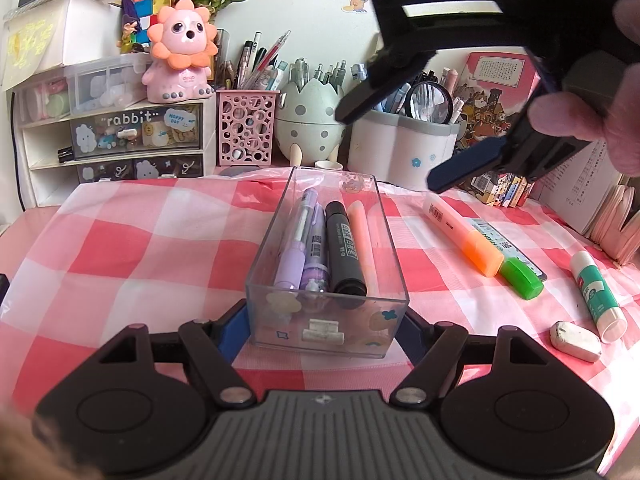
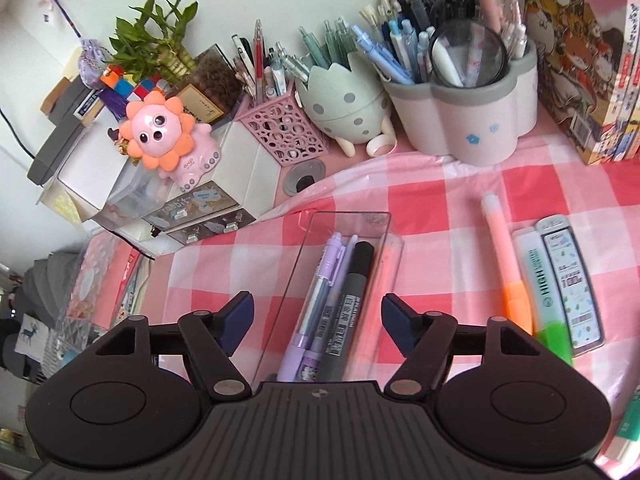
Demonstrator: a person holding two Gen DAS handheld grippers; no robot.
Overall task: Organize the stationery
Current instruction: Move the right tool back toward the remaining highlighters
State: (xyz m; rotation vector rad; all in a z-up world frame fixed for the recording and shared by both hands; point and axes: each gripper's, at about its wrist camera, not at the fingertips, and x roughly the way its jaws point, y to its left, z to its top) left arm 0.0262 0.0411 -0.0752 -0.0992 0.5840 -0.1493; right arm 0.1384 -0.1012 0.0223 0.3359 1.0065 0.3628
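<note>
The left gripper [image 1: 326,322] pinched the near end of the clear tray [image 1: 256,276], which sat mid-counter [image 1: 120,240] holding a purple pen [image 1: 294,248], a black marker [image 1: 344,252] and a peach highlighter [image 1: 362,236]. Above the tray's far right, the right gripper [image 1: 386,146] hung spread and seemingly empty. Right of the tray lay an orange highlighter [image 1: 464,236], a green highlighter [image 1: 516,268], a glue stick [image 1: 596,292] and an eraser [image 1: 576,340].
</note>
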